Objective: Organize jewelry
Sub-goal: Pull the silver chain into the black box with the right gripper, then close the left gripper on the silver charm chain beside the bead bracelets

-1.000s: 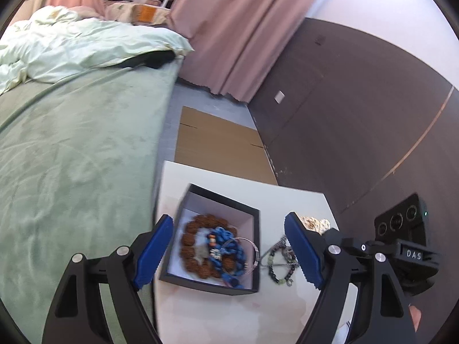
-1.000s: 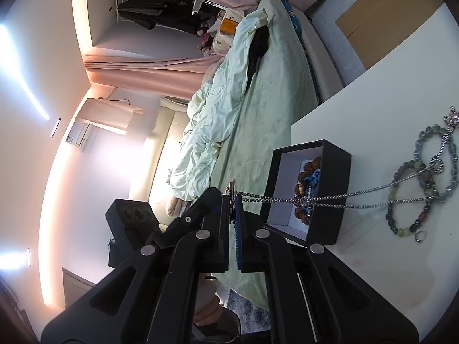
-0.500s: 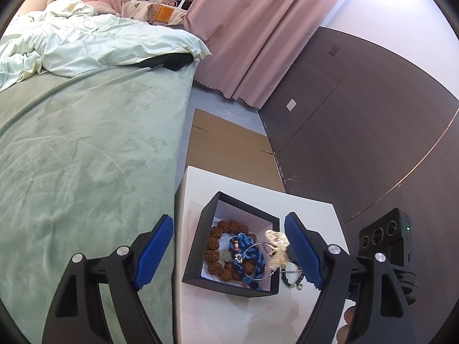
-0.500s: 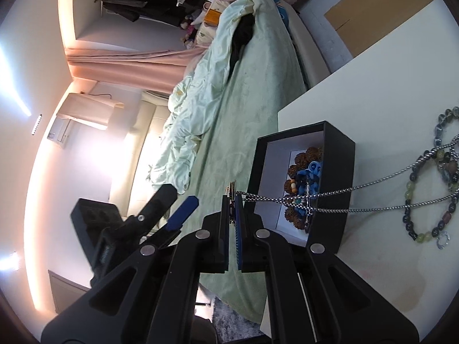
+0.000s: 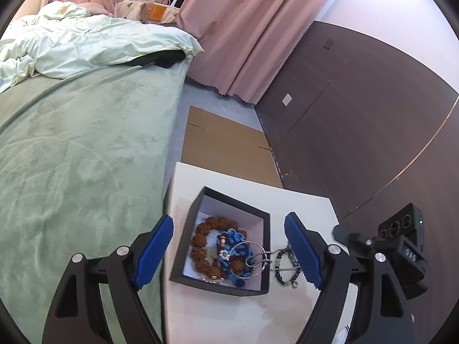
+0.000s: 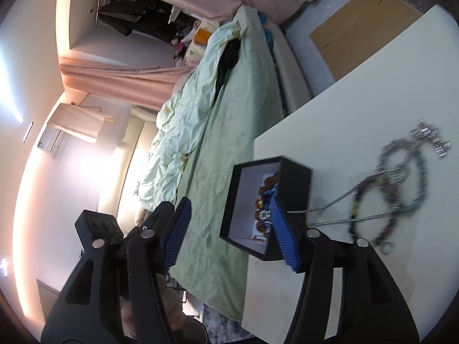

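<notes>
A black open box point(image 5: 265, 236) stands on the white table point(image 5: 229, 183). It holds a brown bead bracelet point(image 5: 200, 243) and a blue cord piece point(image 5: 238, 240). A silver chain necklace point(image 5: 258, 258) hangs over the box's right wall, part inside, part on the table. A dark bead bracelet point(image 5: 284, 269) lies beside the box. My left gripper point(image 5: 229, 252) is open above the box, empty. My right gripper point(image 6: 229, 229) is open near the box point(image 6: 295, 192). The chain point(image 6: 401, 172) and the bead bracelet point(image 6: 387, 197) show blurred on the table point(image 6: 330, 114).
A green bed point(image 5: 71, 157) runs along the table's left edge. Flat cardboard point(image 5: 223, 149) lies on the floor beyond the table. A dark wall panel point(image 5: 344, 114) stands at the right. Pink curtains point(image 5: 243, 28) hang at the back.
My right gripper has opened and let go of the silver chain, which has dropped over the box wall. My left gripper has risen a little.
</notes>
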Available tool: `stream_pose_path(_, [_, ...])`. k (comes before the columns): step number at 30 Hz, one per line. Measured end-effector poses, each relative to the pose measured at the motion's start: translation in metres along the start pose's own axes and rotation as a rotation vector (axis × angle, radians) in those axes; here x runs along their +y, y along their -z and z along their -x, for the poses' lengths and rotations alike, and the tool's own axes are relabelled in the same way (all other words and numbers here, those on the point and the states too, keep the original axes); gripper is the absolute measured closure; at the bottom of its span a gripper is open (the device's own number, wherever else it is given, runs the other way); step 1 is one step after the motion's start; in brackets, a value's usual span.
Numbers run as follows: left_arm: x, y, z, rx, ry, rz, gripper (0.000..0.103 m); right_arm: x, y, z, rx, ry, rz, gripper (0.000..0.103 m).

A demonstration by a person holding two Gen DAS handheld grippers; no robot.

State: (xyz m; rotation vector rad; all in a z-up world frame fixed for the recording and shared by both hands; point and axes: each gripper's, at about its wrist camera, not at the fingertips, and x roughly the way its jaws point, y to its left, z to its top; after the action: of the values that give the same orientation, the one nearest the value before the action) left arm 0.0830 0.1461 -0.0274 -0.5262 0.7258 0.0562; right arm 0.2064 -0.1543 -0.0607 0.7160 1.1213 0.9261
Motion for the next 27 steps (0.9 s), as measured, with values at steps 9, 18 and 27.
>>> stream_pose_path(9, [-0.034,0.014,-0.015,0.029,0.025,-0.055,0.029,-0.015,-0.001,0.041,-0.042,0.07,-0.011,0.042])
stream_pose_path(18, [-0.071,0.032,-0.033,0.066,0.049,-0.118,0.037,-0.032,0.0,0.072,-0.092,0.193,-0.034,0.042])
stream_pose_path(27, [-0.108,0.052,-0.067,0.137,0.078,-0.188,0.051,-0.062,0.0,0.099,-0.122,0.25,-0.122,0.042])
